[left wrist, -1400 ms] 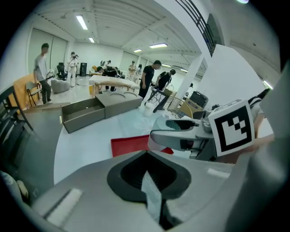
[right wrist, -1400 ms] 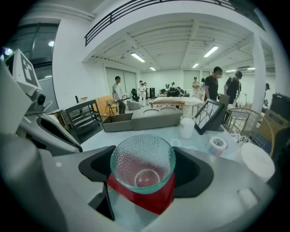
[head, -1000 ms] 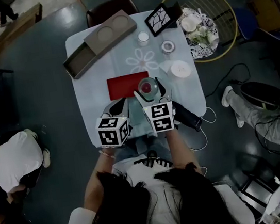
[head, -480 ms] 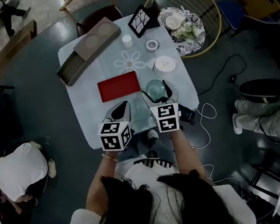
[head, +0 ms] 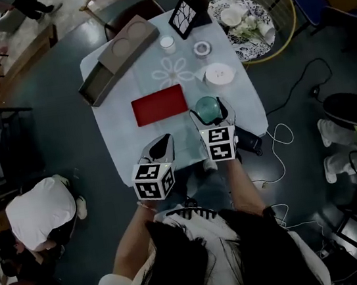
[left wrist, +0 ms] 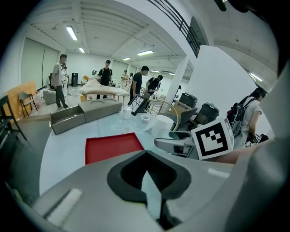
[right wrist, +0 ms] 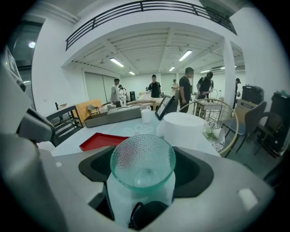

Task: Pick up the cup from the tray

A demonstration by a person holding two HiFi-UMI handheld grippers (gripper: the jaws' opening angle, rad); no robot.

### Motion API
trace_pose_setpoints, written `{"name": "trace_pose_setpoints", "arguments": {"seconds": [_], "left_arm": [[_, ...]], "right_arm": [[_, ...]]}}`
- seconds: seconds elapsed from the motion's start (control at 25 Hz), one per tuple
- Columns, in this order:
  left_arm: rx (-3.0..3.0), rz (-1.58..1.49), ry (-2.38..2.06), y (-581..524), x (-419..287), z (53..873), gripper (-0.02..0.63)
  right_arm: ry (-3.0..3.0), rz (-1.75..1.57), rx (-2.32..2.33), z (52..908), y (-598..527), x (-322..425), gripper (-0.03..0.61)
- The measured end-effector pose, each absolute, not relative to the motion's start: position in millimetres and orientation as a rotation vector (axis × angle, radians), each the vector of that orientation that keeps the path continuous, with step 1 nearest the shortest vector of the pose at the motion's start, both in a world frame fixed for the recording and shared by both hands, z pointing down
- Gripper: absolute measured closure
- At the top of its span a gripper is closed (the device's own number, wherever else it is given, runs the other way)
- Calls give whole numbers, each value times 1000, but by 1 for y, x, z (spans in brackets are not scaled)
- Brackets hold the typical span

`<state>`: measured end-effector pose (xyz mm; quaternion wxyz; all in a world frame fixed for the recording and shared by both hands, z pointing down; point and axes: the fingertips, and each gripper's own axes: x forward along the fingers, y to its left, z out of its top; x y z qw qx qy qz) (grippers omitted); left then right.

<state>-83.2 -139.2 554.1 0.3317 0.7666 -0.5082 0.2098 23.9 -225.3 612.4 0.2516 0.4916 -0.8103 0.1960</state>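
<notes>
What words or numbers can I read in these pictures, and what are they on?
No words or numbers can be read anywhere.
The marker cubes show only black-and-white squares, no letters.
The framed picture shows only a pattern of lines, no writing.
The red tray and the glass cup are plain.

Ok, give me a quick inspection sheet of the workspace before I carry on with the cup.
Surface: table, pale cloth with a flower print.
Job's things: red tray empty; glass cup off it, to its right.
Clutter: grey box, picture frame, small white pot, tape roll, white disc, all on the far half.
Grippers: right gripper shut on the cup; left gripper shut, empty.
Cables: white cable and black cable on the floor right of the table.
Surroundings: wire chair; crouching person at left.
</notes>
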Motion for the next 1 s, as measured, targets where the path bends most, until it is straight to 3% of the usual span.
{"name": "trace_pose_setpoints", "arguments": {"seconds": [0.32,0.4,0.64,1.0], "left_arm": [[2011,532,-1274,-135,-84,559,614],[2014,510,-1267,-136,-83,558,614],[2019,447,-1313,-145,-85,543,614],[2008,290,-1478,-143,-82,507,614]], "right_arm": [[-2224,522,1370,613,-227,22,171],[-2241,544,1409,608,-229,24,104],[-2324,543,1420,574,-229,26,32],[-2472,520,1181,517,-201,15,37]]}}
